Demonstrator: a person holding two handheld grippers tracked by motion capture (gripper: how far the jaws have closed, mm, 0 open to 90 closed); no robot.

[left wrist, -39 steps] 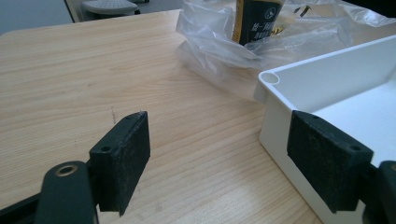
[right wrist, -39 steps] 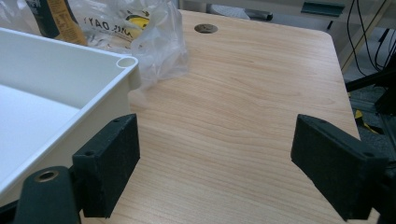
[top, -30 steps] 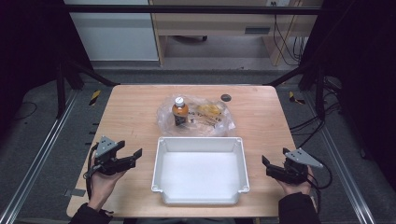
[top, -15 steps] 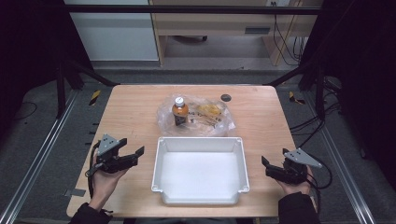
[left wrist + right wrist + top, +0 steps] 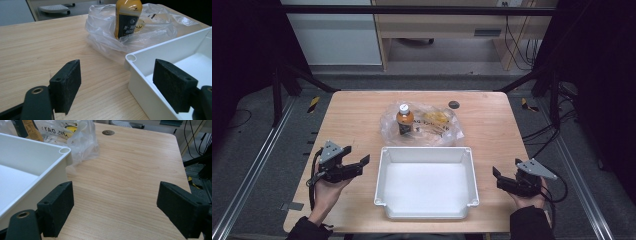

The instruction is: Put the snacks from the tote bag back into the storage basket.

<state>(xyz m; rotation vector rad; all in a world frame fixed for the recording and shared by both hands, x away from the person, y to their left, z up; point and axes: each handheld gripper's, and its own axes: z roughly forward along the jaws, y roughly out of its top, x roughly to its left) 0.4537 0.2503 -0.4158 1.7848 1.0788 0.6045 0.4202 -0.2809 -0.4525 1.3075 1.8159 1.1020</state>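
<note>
Listing, largest first: table point(image 5: 352, 120); white bin point(image 5: 427, 215), empty, centre; clear plastic bag point(image 5: 442, 131) at its 12 o'clock, touching; bottle point(image 5: 405, 119) upright inside. Left gripper point(image 5: 360, 163) at bin's 9 o'clock, right gripper point(image 5: 496, 177) at 3, jaws spread, holding nothing. Approach the bottle low, you grip below its cap. Nothing has shifted since the earlier frame.

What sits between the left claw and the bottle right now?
Only bare table lies between the open left claw and the bottle. But the bottle stands inside a crumpled clear plastic bag, whose film rises around its lower body, so the claw would meet plastic first. The white bin lies off to the claw's side.
</note>
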